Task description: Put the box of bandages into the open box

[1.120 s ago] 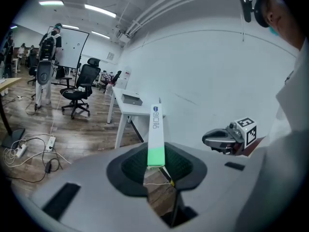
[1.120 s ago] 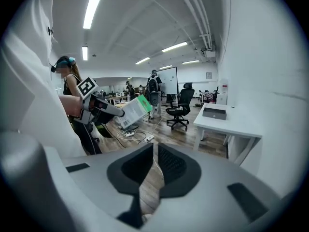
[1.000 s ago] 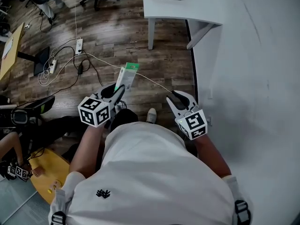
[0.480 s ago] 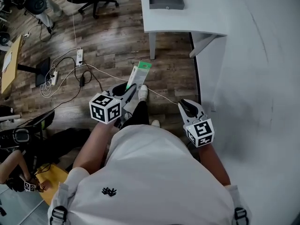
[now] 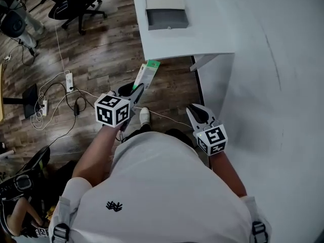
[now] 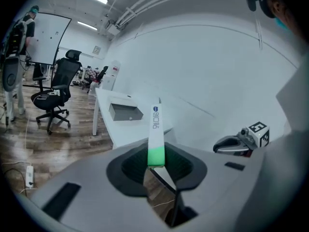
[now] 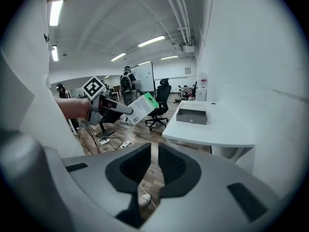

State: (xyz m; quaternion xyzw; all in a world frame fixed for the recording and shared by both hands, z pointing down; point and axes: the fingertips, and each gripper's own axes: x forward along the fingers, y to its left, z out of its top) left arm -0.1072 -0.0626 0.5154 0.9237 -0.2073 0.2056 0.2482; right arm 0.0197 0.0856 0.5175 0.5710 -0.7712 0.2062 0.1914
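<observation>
Left gripper (image 5: 135,91) — bandage box (image 5: 147,74) end hidden.

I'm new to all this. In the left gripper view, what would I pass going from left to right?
Black office chair → grey open box on the white table → bandage box → right gripper

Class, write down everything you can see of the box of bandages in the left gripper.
The box of bandages is a slim, flat carton, seemingly card, white with green areas and small print. The left gripper clamps one end, so the rest sticks out ahead of the jaws. It hangs in the air over the wooden floor, short of the white table. Only the jaws touch it.
</observation>
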